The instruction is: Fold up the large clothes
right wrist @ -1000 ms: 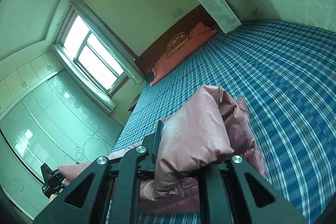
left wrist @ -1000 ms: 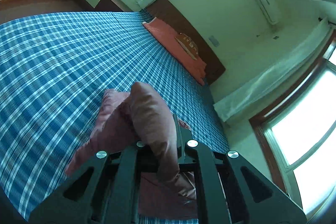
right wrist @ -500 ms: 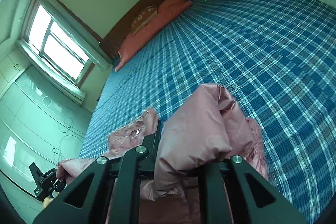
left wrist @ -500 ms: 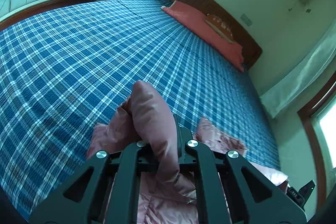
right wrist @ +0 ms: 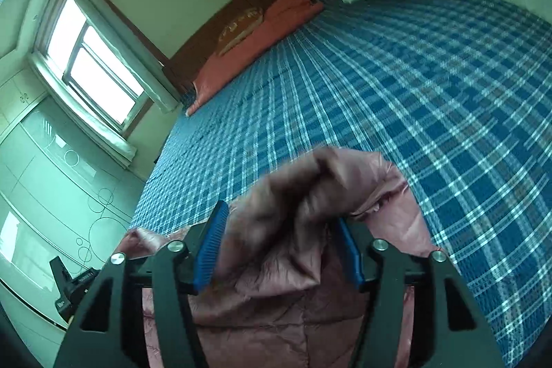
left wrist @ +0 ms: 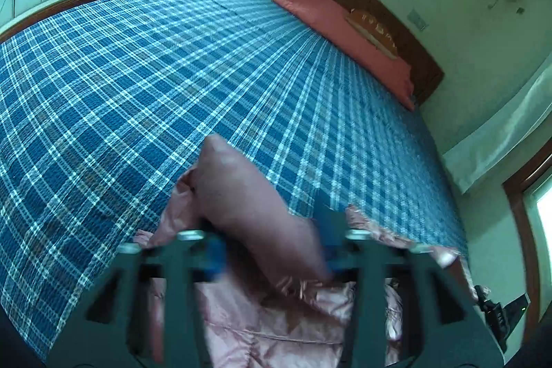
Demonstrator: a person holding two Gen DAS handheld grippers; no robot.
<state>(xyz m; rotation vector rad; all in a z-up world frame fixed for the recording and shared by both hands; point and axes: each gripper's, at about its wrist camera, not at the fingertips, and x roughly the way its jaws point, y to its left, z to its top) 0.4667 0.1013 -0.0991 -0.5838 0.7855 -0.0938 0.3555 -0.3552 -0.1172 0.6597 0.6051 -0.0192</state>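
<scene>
Bed (left wrist: 145, 64) with the blue plaid cover is my work surface, and the pink padded jacket (right wrist: 283, 309) is lying at its near edge, right under both grippers. Step in hand is letting go of the fold. Left gripper (left wrist: 272, 250) and right gripper (right wrist: 279, 247) both have their fingers opening, with a bunched ridge of jacket between them, already loose. Trick imo: open fully before backing out, so the blue pads (right wrist: 210, 247) don't snag the slippery fabric and drag the fold apart.
</scene>
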